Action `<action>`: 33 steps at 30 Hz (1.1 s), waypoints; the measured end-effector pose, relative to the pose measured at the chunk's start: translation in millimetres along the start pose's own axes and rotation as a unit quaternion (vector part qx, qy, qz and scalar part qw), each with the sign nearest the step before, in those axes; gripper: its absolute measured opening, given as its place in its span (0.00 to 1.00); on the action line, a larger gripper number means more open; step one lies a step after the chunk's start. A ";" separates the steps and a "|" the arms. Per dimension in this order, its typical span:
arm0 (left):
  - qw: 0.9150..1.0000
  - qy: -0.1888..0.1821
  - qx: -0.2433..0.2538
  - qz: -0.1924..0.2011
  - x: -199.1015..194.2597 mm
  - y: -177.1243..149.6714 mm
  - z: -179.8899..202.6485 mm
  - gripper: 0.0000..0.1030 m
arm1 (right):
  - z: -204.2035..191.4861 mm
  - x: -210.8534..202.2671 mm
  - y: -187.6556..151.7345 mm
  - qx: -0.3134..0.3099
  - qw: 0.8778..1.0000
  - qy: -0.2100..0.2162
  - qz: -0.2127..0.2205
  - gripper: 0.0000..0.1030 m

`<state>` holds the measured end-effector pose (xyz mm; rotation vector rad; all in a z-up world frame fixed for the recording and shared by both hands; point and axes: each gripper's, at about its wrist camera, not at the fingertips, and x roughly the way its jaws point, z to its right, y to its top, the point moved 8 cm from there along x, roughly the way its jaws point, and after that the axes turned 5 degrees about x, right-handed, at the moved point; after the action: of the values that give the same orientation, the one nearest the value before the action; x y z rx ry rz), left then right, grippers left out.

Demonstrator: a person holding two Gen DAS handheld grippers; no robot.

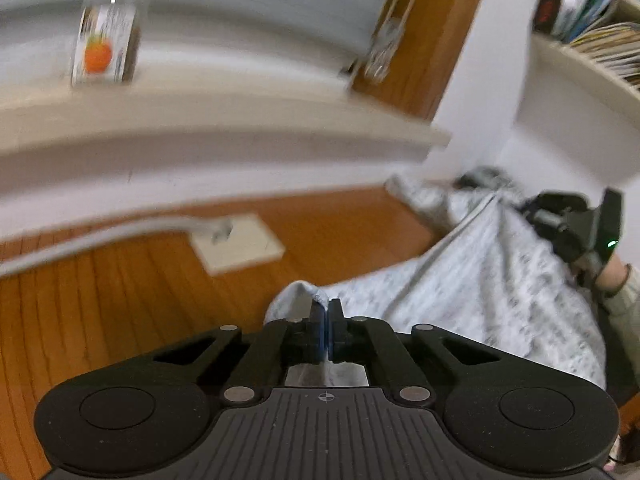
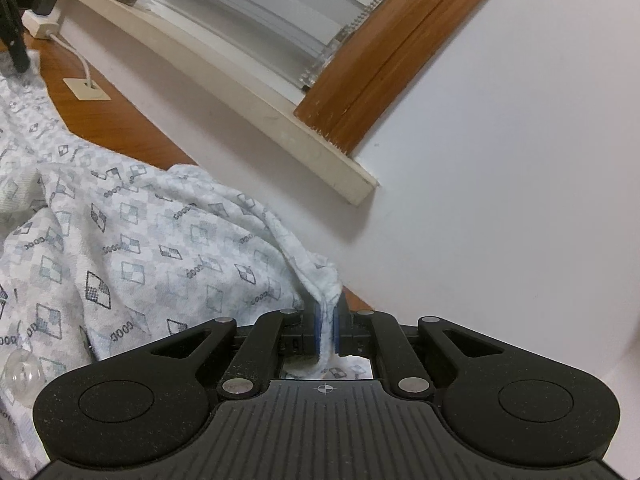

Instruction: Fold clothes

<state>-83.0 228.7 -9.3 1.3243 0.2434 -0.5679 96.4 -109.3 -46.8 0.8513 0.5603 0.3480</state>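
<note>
- Right wrist view: right gripper [image 2: 327, 316] jaws pinch the patterned garment [image 2: 132, 248] hem; cloth drapes left over the wooden surface [image 2: 100, 120].
- Left gripper [image 1: 326, 312] jaws clamp another edge.
- Judged light, limp; grip hems and corners.

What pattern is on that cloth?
White cloth with grey-blue checkered diamonds and small lettering; clearest in the right wrist view.

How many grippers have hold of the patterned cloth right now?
2. The left gripper is shut on one edge of the patterned cloth; the right gripper is shut on a bunched corner near the white wall.
</note>
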 end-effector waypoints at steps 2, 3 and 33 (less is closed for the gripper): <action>0.999 -0.011 -0.027 0.041 -13.6 10.4 -3.8 0.01 | 0.4 -1.4 -0.8 0.003 1.000 0.000 0.000 0.07; 0.998 -0.016 -0.034 0.057 -19.1 14.1 -4.5 0.01 | 0.6 -2.2 -1.3 0.004 1.000 0.000 0.001 0.07; 0.992 0.012 -0.043 0.117 -40.5 23.3 -7.8 0.01 | 33.9 -41.1 39.8 0.033 0.993 -0.058 0.102 0.07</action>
<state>-103.7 249.5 27.8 1.2555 0.1277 -0.3406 80.8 -126.0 15.6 0.9889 0.3801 0.4646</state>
